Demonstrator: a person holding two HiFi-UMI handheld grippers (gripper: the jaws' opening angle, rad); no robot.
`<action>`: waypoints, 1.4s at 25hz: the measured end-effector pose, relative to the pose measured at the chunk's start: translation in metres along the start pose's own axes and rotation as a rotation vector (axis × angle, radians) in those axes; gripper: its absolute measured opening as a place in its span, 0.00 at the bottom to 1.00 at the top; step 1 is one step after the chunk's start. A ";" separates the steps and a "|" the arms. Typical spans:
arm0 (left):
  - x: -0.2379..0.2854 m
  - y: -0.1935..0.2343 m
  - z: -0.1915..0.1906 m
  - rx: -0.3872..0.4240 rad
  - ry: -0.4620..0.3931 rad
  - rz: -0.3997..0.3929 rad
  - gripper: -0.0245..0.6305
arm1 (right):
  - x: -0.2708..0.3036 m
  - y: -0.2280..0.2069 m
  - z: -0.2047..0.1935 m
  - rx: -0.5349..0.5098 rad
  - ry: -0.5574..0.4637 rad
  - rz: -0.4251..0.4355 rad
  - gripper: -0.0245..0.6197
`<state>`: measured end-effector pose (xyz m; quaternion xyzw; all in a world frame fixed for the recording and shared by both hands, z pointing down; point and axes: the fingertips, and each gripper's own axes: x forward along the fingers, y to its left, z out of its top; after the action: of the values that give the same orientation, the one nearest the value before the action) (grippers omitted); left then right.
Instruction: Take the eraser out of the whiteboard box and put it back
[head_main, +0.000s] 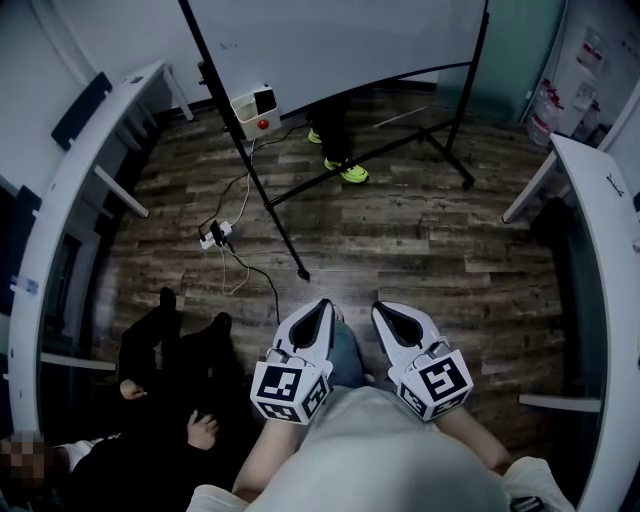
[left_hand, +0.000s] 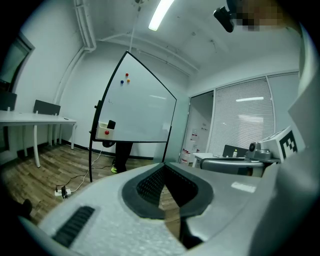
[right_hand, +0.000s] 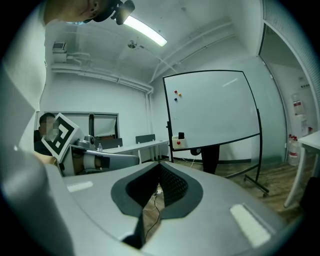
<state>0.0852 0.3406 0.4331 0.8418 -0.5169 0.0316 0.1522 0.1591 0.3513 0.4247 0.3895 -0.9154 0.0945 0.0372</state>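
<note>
Grippers empty, eraser in box
The left gripper (head_main: 322, 303) and right gripper (head_main: 385, 308) have jaws together on nothing. The eraser (right_hand: 181, 135) stands in the whiteboard box (right_hand: 178, 143) at the board's (right_hand: 215, 110) lower left corner. It is probably light and firm, so pinch its protruding top.

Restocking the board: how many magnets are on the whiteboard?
3, clustered near the whiteboard's upper left: a left magnet, a right magnet beside it, and a lower magnet. The right gripper view shows the whole board face, so none seem hidden.
</note>
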 end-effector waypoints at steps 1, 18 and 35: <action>0.005 0.002 0.001 -0.002 -0.001 0.000 0.04 | 0.002 -0.005 0.000 0.004 0.002 -0.006 0.05; 0.108 0.069 0.037 -0.016 0.013 0.003 0.04 | 0.105 -0.082 0.027 0.000 0.026 0.003 0.05; 0.189 0.171 0.088 -0.017 0.034 0.002 0.04 | 0.236 -0.124 0.066 -0.012 0.041 0.017 0.05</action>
<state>0.0138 0.0805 0.4274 0.8393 -0.5153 0.0418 0.1681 0.0854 0.0873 0.4116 0.3794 -0.9183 0.0976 0.0576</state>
